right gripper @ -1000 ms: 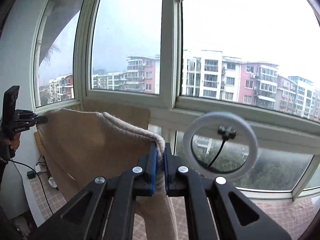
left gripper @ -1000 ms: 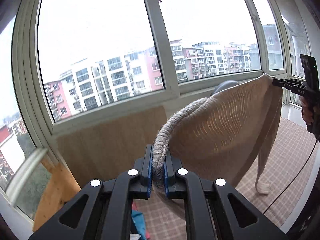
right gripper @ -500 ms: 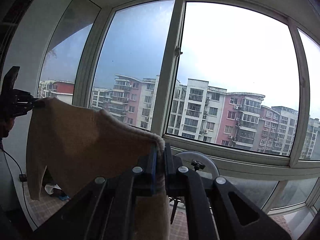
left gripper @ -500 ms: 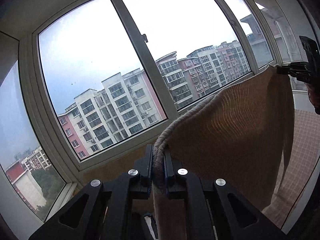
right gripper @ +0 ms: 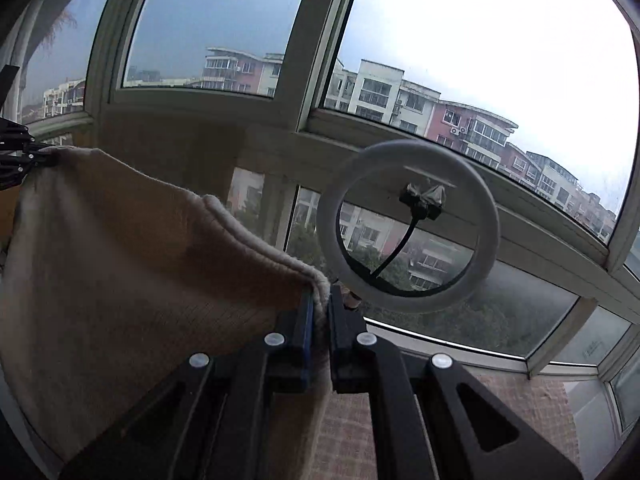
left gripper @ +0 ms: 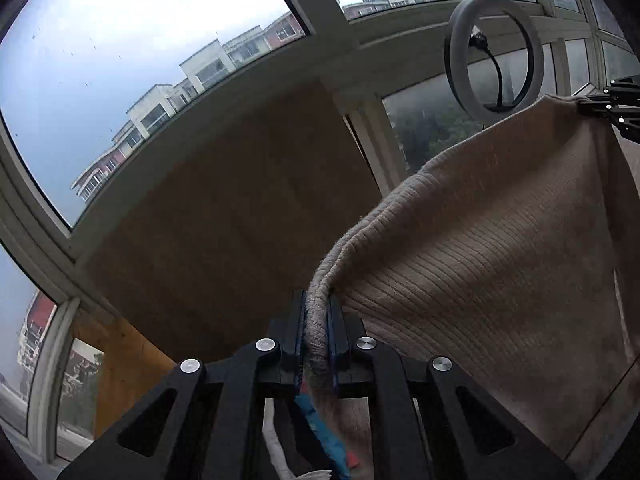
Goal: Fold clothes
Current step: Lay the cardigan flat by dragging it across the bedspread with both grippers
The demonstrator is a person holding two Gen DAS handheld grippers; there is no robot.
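Observation:
A beige ribbed knit garment (left gripper: 500, 256) hangs stretched in the air between my two grippers. My left gripper (left gripper: 317, 320) is shut on one corner of its thick hem. My right gripper (right gripper: 318, 308) is shut on the other corner. The cloth (right gripper: 120, 264) sags between them and drops below both views. The right gripper shows at the far right of the left wrist view (left gripper: 612, 108). The left gripper shows at the far left of the right wrist view (right gripper: 16, 156). The garment's lower part is hidden.
A white ring light (right gripper: 408, 228) on a stand is ahead of the right gripper, before large windows (right gripper: 460, 60); it also shows in the left wrist view (left gripper: 496, 44). A wooden panel (left gripper: 240, 208) stands under the window. Blue and white cloth (left gripper: 320, 432) lies below the left gripper.
Both grippers have tipped back down after pointing up at the windows. The garment stays held taut between them, and the ring light is in view again.

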